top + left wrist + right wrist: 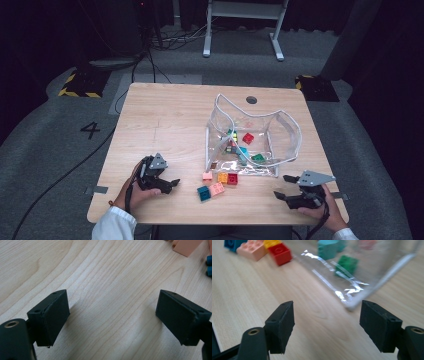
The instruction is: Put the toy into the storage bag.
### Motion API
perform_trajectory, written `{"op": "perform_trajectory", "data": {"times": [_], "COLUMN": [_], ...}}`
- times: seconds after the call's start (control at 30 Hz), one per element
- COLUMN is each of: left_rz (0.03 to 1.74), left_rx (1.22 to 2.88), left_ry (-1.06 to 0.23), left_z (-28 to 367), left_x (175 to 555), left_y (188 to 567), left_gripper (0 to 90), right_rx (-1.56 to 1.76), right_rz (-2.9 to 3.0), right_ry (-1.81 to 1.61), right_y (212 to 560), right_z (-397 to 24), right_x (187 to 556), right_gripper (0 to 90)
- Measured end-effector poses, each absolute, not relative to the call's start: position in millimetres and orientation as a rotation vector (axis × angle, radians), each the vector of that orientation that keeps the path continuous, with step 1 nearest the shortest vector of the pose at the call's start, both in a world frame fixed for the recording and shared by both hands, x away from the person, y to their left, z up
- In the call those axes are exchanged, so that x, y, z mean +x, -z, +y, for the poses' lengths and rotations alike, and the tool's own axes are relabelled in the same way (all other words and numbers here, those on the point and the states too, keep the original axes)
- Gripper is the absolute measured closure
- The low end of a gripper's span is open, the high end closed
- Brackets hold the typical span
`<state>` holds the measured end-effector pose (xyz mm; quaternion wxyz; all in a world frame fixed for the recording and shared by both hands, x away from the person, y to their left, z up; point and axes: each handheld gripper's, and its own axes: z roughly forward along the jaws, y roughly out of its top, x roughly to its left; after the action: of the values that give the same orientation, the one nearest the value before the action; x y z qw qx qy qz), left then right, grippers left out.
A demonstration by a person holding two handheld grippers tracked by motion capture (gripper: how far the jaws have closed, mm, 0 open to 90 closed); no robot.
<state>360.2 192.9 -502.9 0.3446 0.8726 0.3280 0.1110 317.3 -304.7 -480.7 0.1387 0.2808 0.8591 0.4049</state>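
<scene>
Gaping empty, both grippers' matte black jaws flank studded plastic bricks (217, 183) beside a glossy clear bag (280, 134).

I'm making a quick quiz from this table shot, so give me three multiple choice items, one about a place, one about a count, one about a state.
1. Where do the loose bricks lie?
A. on the table in front of the clear bag
B. on the floor
C. at the table's far left corner

2. How many loose bricks lie outside the clear bag?
A. two
B. five
C. nine

3. How do the right tongs stand?
A. shut on a red brick
B. shut on the bag's rim
C. open, nothing between them

Answers:
1 A, the high view shows them on the wood just short of the bag.
2 B, pink, orange, red, blue and another pink.
3 C, the right gripper view shows bare table between the pads.
</scene>
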Motion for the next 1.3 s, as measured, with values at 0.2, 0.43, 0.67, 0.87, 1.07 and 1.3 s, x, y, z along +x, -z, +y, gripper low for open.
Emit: {"op": "perform_trajectory", "data": {"times": [0.2,0.43,0.67,0.87,1.07,1.3], "left_rz": [0.851,0.851,0.851,0.851,0.851,0.851], "left_rx": [2.268,2.268,2.269,2.268,2.268,2.267], "left_ry": [-0.293,-0.287,-0.291,-0.291,-0.292,-0.287], "left_z": [193.1,193.1,193.2,193.2,193.2,193.1], "left_x": [360.4,360.4,360.4,360.3,360.4,360.4], "left_y": [502.7,502.8,502.7,502.8,502.8,502.9], "left_gripper": [11.8,11.8,11.8,11.8,11.8,11.8], "right_rx": [0.758,0.718,0.665,0.707,0.680,0.690], "right_rz": [2.558,2.622,2.598,2.596,2.612,2.600], "right_ry": [-1.179,-1.180,-1.142,-1.175,-1.180,-1.206], "right_y": [493.1,501.9,503.9,503.8,503.8,502.9], "right_z": [-275.5,-241.5,-204.9,-173.5,-162.0,-160.8], "right_x": [318.9,326.2,340.5,347.9,349.4,349.0], "right_gripper": [29.8,30.6,26.9,24.0,25.2,42.2]}}
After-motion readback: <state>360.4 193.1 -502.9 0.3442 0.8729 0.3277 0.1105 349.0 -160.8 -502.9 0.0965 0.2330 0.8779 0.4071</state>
